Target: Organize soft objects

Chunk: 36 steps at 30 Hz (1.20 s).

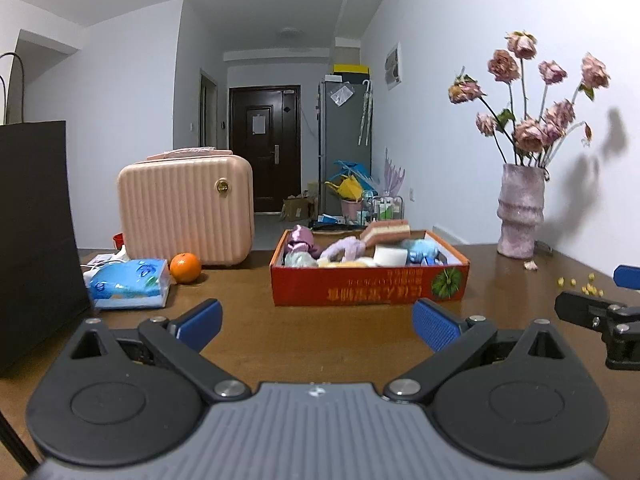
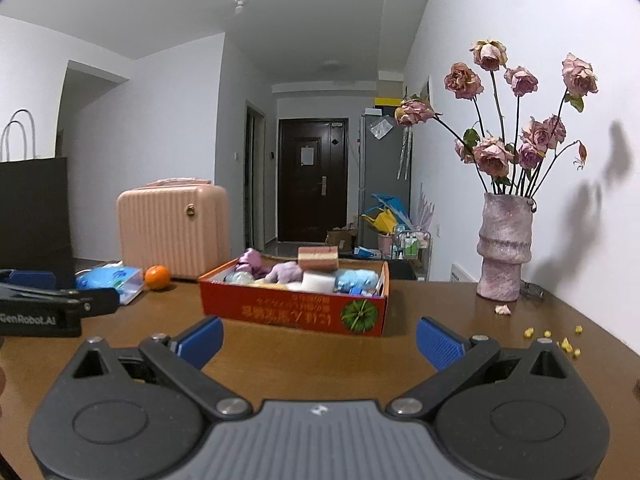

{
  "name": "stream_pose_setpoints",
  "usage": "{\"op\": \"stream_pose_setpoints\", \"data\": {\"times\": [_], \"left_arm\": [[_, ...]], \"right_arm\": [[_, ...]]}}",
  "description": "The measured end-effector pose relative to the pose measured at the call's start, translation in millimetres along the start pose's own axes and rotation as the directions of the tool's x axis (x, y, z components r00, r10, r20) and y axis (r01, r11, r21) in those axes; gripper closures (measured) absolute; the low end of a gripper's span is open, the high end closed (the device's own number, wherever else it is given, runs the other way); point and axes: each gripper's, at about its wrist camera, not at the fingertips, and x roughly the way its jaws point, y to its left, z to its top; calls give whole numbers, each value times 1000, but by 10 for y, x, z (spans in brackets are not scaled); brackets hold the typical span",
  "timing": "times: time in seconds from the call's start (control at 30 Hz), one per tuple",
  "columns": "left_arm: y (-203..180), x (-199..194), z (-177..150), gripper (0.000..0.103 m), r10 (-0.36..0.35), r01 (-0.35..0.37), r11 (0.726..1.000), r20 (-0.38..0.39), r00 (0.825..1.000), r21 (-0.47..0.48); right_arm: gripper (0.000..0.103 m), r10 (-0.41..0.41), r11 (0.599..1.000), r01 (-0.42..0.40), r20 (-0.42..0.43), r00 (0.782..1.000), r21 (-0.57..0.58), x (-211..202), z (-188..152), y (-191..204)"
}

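Red cardboard box (image 1: pixel 368 286) is shown on the wooden table (image 1: pixel 248 320), already filled with soft items: a layered sponge (image 1: pixel 386 232), a white block (image 1: pixel 390 257), purple plush (image 1: pixel 344 249) and blue cloth (image 1: pixel 424 249). Both the left gripper (image 1: pixel 316 320) and the right gripper (image 2: pixel 318 334) are held wide and empty, short of the box. Sorting is judged largely done; a tissue pack (image 1: pixel 128 283) beside the orange (image 1: pixel 185 267) is left outside.
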Motion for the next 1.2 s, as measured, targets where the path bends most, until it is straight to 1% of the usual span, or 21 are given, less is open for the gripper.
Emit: {"op": "stream_pose_setpoints", "data": {"times": [0.1, 0.27, 0.43, 0.7, 1.2], "left_arm": [[-13, -167, -103, 0, -1, 1, 1000, -4, 1000, 12], [-39, -417, -294, 0, -39, 40, 999, -24, 999, 11], [-29, -561, -400, 0, -51, 51, 999, -31, 998, 3], [-3, -639, -411, 0, -53, 53, 999, -24, 998, -7], [-14, -660, -406, 0, -54, 54, 999, -19, 998, -6]], "right_arm": [[0, 4, 1000, -4, -1, 1000, -2, -156, -85, 64], [0, 18, 1000, -18, -14, 1000, 3, -350, -201, 143], [0, 18, 1000, -18, -14, 1000, 8, -472, -242, 178], [0, 13, 1000, -13, 2, 1000, 13, -569, -235, 196], [0, 17, 1000, -17, 11, 1000, 6, -594, -219, 220]]}}
